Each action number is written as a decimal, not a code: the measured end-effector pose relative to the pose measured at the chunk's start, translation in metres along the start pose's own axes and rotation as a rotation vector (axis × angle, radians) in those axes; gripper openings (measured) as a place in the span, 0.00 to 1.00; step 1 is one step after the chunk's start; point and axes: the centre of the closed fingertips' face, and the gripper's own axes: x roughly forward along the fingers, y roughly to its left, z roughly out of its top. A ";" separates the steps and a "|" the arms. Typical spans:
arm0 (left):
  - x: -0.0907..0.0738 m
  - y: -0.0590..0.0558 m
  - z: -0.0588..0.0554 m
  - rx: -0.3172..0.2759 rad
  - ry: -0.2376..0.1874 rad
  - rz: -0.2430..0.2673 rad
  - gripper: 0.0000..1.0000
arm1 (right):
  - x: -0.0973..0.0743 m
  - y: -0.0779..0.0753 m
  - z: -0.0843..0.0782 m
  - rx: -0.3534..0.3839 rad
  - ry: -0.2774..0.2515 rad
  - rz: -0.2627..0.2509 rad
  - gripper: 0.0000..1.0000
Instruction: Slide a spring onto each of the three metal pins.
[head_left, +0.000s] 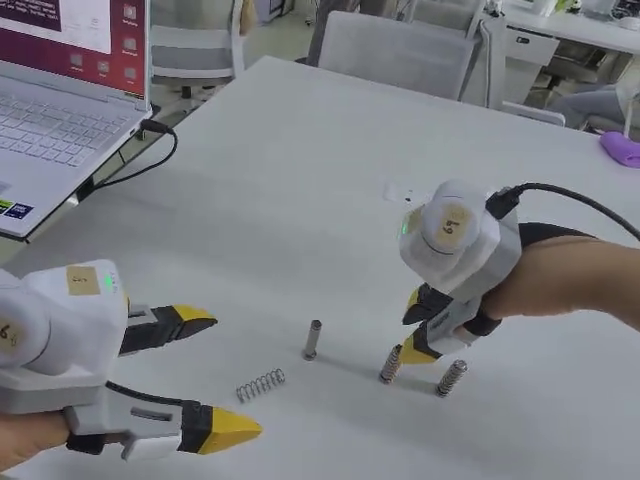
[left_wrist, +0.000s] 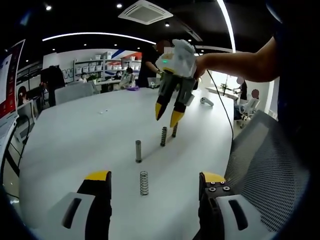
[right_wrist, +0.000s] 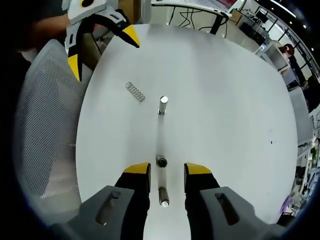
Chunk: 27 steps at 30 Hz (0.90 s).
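Three metal pins stand on the white table (head_left: 300, 180). The left pin (head_left: 313, 340) (left_wrist: 138, 151) (right_wrist: 163, 105) is bare. The middle pin (head_left: 390, 364) (left_wrist: 163, 136) (right_wrist: 161, 161) and the right pin (head_left: 451, 377) (left_wrist: 174, 130) (right_wrist: 163, 196) each carry a spring. A loose spring (head_left: 261, 385) (left_wrist: 144, 183) (right_wrist: 135, 91) lies flat near the bare pin. My right gripper (head_left: 415, 327) (left_wrist: 167, 115) (right_wrist: 167, 170) hangs open just above the middle pin, holding nothing. My left gripper (head_left: 215, 375) (left_wrist: 155, 177) (right_wrist: 102, 50) is wide open, with the loose spring lying just ahead of its jaws.
An open laptop (head_left: 60, 110) with a black cable (head_left: 150, 160) sits at the table's left edge. Grey chairs (head_left: 400, 50) stand behind the far edge, and a mesh chair (left_wrist: 265, 160) is close on the near side. A purple object (head_left: 622, 148) lies at the far right.
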 end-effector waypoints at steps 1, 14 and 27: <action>0.001 0.000 -0.001 -0.002 0.003 0.000 0.67 | -0.002 0.000 0.000 0.002 -0.007 -0.005 0.25; 0.018 0.003 -0.014 -0.014 0.041 -0.016 0.63 | -0.028 0.009 -0.002 0.037 -0.085 -0.059 0.26; 0.028 0.007 -0.030 -0.041 0.079 -0.008 0.53 | -0.057 0.015 -0.003 0.162 -0.263 -0.117 0.26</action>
